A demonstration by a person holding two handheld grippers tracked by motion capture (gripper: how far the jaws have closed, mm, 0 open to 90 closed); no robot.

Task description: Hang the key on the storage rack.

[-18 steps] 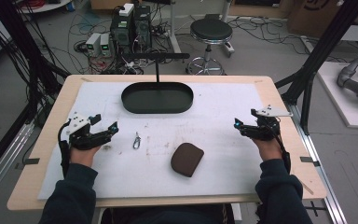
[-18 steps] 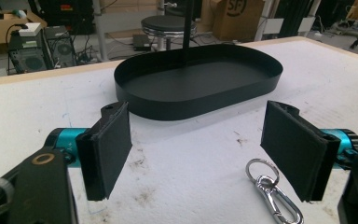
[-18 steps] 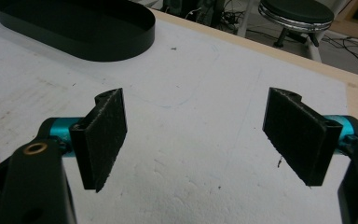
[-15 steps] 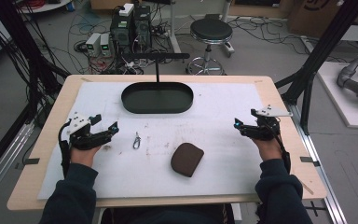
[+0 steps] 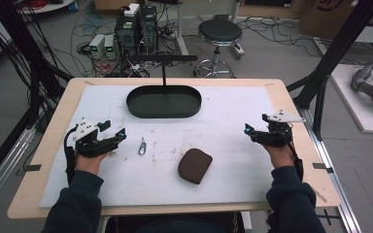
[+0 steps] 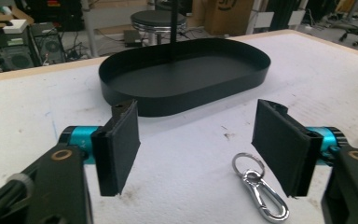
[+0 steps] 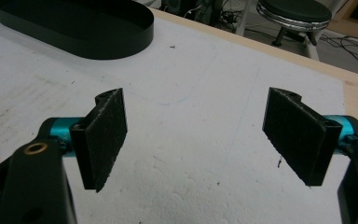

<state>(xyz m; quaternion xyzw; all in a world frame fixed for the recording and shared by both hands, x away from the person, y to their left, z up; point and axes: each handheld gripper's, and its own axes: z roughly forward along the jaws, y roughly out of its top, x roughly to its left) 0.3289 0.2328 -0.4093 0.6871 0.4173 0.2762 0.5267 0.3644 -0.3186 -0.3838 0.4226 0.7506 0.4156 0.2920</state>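
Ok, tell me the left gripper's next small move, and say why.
Probably ease the left gripper forward and to its right, over the metal snap hook. Its jaws stand open with nothing between them, and the hook lies loose on the white mat just beside its right jaw, the nearest thing to it.

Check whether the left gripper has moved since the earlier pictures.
No. The left gripper sits in the same spot beside the clip, judged against the tray.

Little changed: the left gripper [image 5: 119, 133] edged slightly nearer the metal clip [image 5: 142, 145] beside it, jaws apart and empty. The right gripper [image 5: 248, 131] shifted a shade away from the clip.
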